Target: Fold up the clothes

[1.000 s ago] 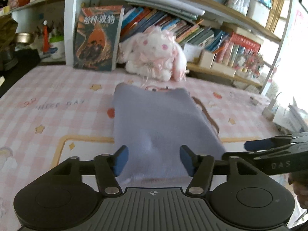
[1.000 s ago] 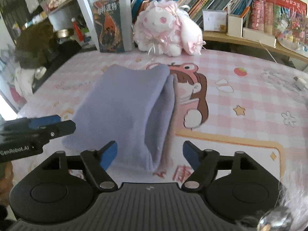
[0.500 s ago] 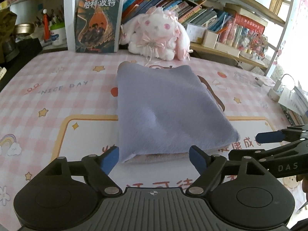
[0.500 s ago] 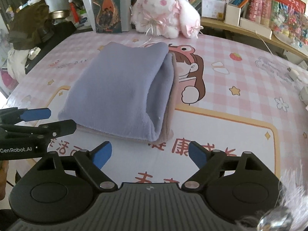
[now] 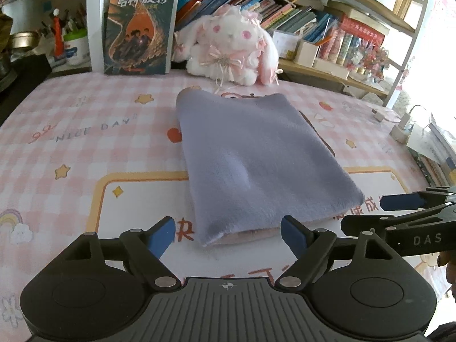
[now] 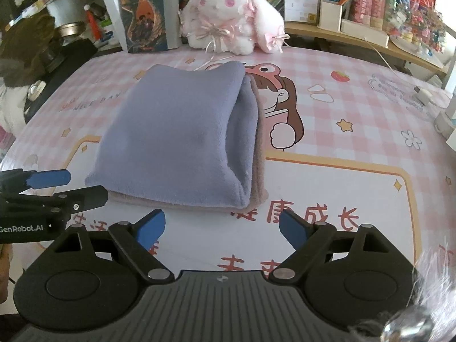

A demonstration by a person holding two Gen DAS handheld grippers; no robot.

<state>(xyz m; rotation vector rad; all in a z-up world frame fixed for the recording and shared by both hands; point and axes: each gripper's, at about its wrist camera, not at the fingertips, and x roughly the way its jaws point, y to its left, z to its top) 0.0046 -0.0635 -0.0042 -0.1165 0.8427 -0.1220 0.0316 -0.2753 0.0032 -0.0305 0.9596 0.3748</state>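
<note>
I see the table [image 5: 85,154] filling both views, covered by a pink checked mat with stars, a yellow-bordered white panel and printed characters near its front edge. Behind its far edge stands a bookshelf [image 5: 256,2] packed with slanted books.

The folded lavender garment [image 5: 250,171] lies flat at the middle of the table, long side running front to back. In the right wrist view it shows a rounded fold along its right side and a pinkish inner layer [image 6: 258,154] peeking out below that fold and along the near edge. Its near edge reaches onto the white panel.

A white-and-pink plush rabbit [image 5: 230,48] sits at the far edge of the table, just behind the garment. A tall book with a dark cover [image 5: 139,25] stands upright to the left of the rabbit.

My left gripper [image 5: 228,235] hovers near the front edge, just short of the garment's near left corner; its jaws have just been opening and now stand spread wide, with nothing between them. My right gripper [image 6: 222,225] sits just short of the near right corner, jaws likewise just opened and spread, pads clear of the cloth. Each gripper shows at the side of the other's view.
</note>
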